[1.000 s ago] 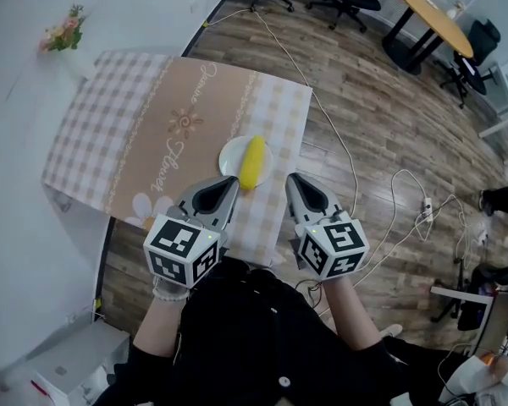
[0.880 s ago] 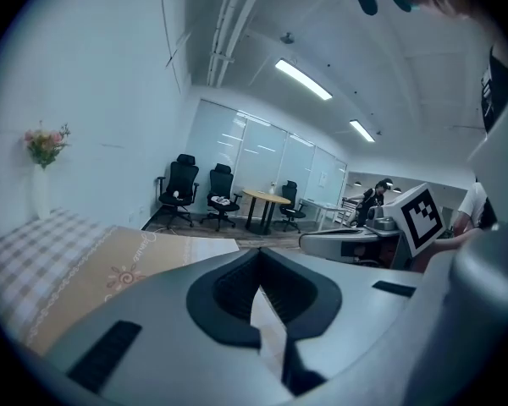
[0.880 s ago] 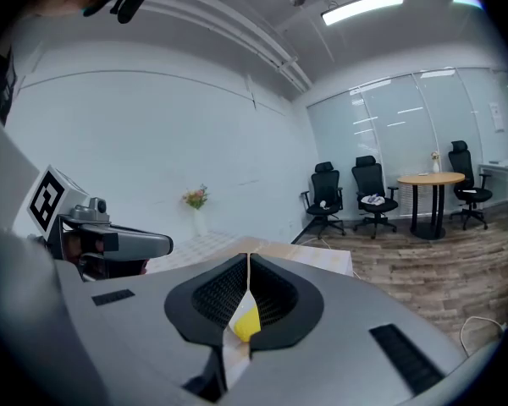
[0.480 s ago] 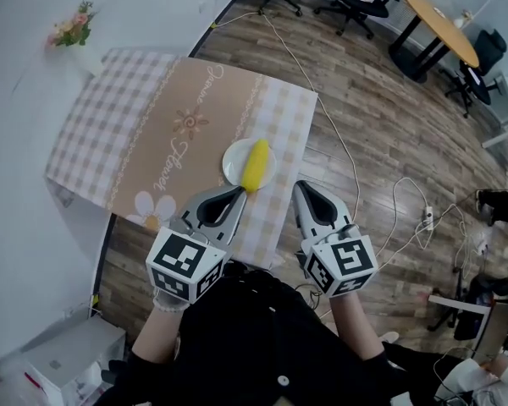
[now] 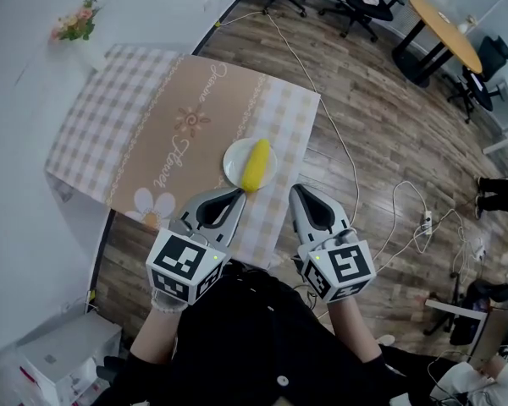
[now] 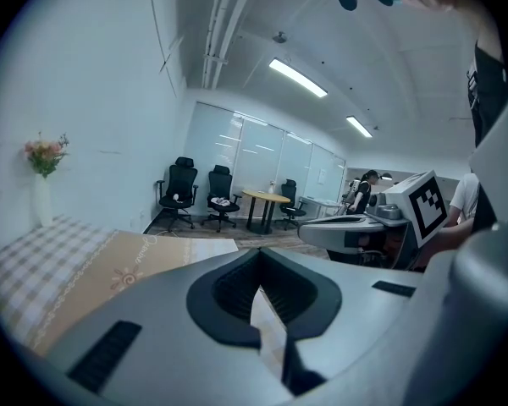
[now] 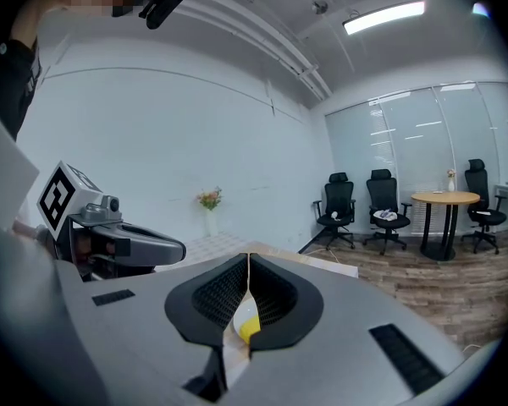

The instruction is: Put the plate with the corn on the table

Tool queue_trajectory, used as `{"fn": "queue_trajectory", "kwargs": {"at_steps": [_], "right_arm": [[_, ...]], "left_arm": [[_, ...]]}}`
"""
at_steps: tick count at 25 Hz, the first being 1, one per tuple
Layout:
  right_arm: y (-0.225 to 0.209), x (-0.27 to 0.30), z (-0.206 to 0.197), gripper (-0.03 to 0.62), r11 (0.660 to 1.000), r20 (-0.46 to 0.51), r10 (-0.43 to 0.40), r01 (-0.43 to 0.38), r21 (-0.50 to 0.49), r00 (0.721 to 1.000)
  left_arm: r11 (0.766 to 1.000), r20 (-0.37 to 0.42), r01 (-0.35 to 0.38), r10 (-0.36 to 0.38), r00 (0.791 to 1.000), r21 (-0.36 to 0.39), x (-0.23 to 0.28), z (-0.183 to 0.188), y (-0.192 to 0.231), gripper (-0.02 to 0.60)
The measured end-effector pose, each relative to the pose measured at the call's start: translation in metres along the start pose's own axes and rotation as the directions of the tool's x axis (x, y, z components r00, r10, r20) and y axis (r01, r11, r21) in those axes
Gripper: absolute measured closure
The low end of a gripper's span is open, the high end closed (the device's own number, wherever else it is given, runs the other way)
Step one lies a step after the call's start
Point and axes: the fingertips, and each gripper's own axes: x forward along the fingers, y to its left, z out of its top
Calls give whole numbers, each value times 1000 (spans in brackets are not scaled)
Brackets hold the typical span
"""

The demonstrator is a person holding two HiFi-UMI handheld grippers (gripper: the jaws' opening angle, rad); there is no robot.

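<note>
Head view: the left gripper [image 5: 234,194] and right gripper [image 5: 295,189] are held side by side at the table's [image 5: 135,117] near edge, both sets of jaws pressed together and nothing gripped. Just beyond their tips a round white plate [image 5: 231,161] is seen resting on the checked, beige-centred cloth, with a smooth yellow corn cob [image 5: 255,164] lying across it. Cursive script and flower motifs are printed on the cloth; the words cannot be read with certainty. Black-and-white square markers are borne on each grey cube. Left gripper view: the left gripper [image 6: 258,256] is seen closed, ribbed dark pads meeting, empty. Right gripper view: the right gripper [image 7: 248,259] is likewise closed at the tips and empty; the corn cob [image 7: 249,328] is glimpsed beyond through the lower slit.
</note>
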Motion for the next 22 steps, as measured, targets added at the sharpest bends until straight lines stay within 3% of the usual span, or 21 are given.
{"fn": "queue_trajectory", "kwargs": {"at_steps": [22], "right_arm": [[4, -3, -3, 551, 1000, -9, 19, -19, -4, 1000]], "left_arm": [[1000, -17, 8, -8, 1000, -7, 2, -7, -9, 568]]}}
